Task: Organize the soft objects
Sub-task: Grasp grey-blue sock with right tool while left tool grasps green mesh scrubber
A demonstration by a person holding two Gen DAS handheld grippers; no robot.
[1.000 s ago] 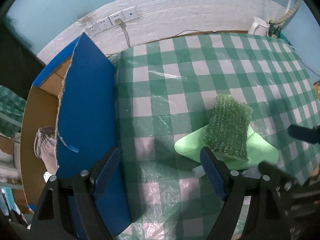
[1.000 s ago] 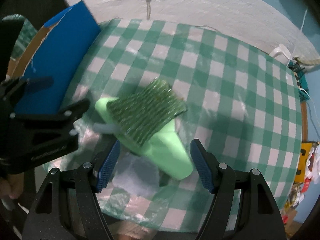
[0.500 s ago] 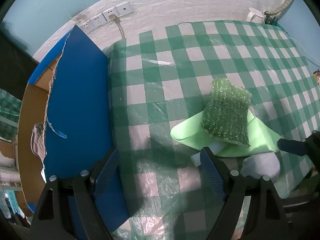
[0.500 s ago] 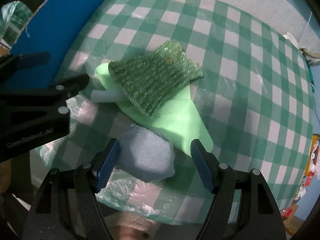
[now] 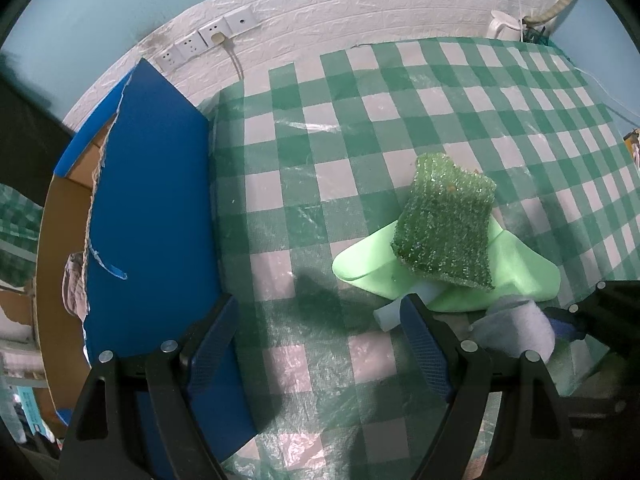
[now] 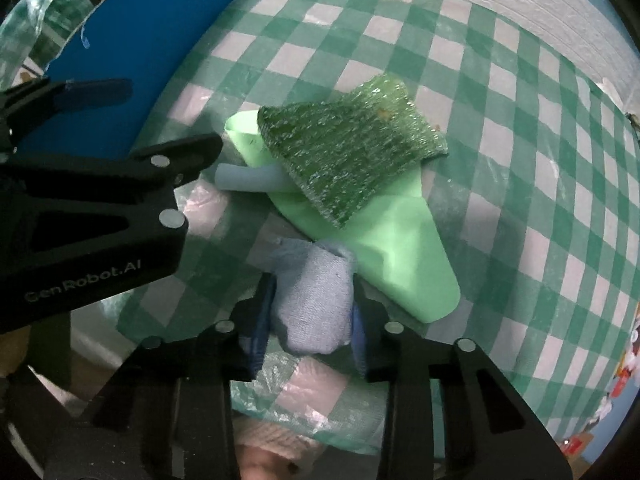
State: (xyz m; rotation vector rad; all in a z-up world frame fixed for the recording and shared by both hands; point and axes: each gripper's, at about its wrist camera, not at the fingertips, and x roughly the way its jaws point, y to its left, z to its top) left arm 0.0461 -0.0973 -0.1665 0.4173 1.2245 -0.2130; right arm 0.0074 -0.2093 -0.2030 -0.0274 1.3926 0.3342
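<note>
A pale blue cloth [image 6: 312, 300] is bunched between the pads of my right gripper [image 6: 312, 292], whose jaws are closing and squeezing it near the table's front edge. The same cloth [image 5: 516, 328] shows in the left wrist view. Just beyond it a glittery green scouring pad [image 6: 344, 148] lies on a light green foam sheet [image 6: 404, 256], with a pale blue tube [image 6: 248, 178] poking out from under them. My left gripper [image 5: 318, 308] hangs open over the checked tablecloth, left of the pile, with nothing between its fingers.
A blue-faced cardboard box [image 5: 152, 208] stands open at the table's left edge, with a grey cloth [image 5: 74, 284] inside. The green-checked table [image 5: 360, 120] runs back to a white wall with sockets [image 5: 208, 36]. A white kettle [image 5: 504, 24] sits at the far right corner.
My right gripper came down over the pale blue cloth and closed its jaws onto it. The left gripper stayed open and hardly moved.
</note>
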